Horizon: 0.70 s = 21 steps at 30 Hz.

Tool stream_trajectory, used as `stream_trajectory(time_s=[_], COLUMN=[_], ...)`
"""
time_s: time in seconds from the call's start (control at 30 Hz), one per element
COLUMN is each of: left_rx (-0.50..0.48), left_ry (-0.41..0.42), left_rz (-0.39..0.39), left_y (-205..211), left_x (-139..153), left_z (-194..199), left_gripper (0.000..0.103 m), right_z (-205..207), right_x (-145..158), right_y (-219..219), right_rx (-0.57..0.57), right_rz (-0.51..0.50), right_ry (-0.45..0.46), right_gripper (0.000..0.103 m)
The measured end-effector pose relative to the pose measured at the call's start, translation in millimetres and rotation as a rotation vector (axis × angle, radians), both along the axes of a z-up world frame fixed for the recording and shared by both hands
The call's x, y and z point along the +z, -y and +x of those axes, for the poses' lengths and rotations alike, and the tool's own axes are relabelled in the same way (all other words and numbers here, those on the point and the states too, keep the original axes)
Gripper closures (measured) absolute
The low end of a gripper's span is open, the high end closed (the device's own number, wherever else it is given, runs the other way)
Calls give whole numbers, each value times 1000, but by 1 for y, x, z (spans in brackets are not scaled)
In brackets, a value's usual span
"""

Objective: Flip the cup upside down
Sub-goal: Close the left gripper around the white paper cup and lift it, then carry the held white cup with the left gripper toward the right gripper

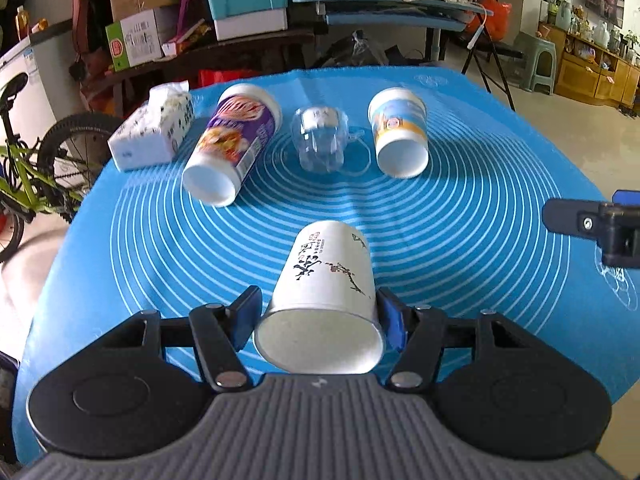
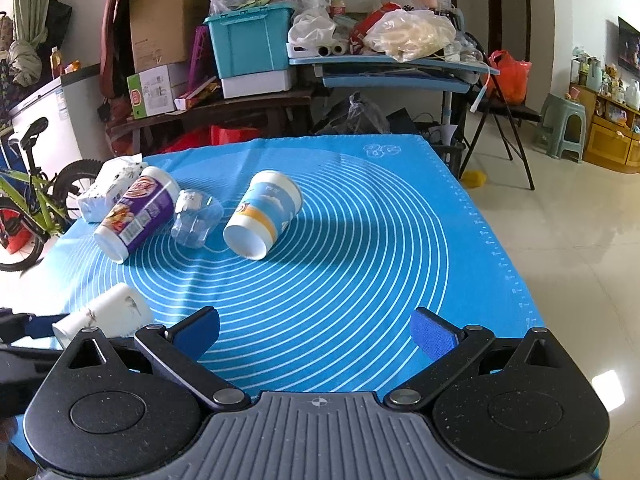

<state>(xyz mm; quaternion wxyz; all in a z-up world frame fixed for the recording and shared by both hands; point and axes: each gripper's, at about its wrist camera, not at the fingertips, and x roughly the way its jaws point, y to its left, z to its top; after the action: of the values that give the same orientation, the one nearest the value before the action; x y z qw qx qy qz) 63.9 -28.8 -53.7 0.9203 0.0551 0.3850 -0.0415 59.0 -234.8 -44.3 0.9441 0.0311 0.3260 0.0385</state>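
Cluttered shelves and a bicycle ring the table, whose blue mat [image 1: 460, 216] carries everything. Near the mat's front edge the white cup [image 1: 326, 296] lies on its side, its open mouth toward the camera, and the left gripper [image 1: 320, 318] pinches it across the rim end, probably so a wrist roll can turn the mouth down. Toward the far edge lie a purple cup [image 1: 236, 140], a clear cup [image 1: 320, 140] and a blue-banded cup [image 1: 400, 132], beside a tissue pack [image 1: 150, 136] near the far left corner. The right gripper [image 2: 316, 334] hangs spread and empty over the front right, clear of the turn.

Each hand-held gripper [image 2: 314, 334]: black linkages, blue pads [image 2: 434, 336], silver screws, grey ribbed body.
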Motion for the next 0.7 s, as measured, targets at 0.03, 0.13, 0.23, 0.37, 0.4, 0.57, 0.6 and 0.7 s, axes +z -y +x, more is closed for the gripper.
stream_trajectory(time_s=[0.03, 0.13, 0.23, 0.37, 0.4, 0.57, 0.6, 0.7], left_rx=[0, 3, 6, 1, 2, -5, -6, -6], left_ry=[1, 4, 4, 1, 2, 14, 14, 12], left_rz=[-3, 2, 0, -7, -15, -17, -16, -23], left_y=[1, 2, 2, 0, 0, 1, 2, 1], left_x=[-1, -2, -3, -3, -2, -1, -1, -1], left_z=[-1, -1, -2, -2, -2, -4, -4, -4], left_gripper=[39, 39, 39, 36, 33, 24, 23, 22], right_z=[0, 0, 1, 0, 0, 1, 1, 0], right_x=[-1, -2, -4, -5, -6, -6, -6, -5], right_y=[-1, -3, -4, -5, -5, -4, -4, -4], right_rx=[1, 5, 7, 8, 8, 7, 7, 6], right_rz=[0, 0, 0, 0, 0, 0, 0, 0], right_ry=[-3, -12, -19, -24, -26, -26, -27, -28], right_gripper=[0, 0, 0, 0, 0, 0, 0, 0])
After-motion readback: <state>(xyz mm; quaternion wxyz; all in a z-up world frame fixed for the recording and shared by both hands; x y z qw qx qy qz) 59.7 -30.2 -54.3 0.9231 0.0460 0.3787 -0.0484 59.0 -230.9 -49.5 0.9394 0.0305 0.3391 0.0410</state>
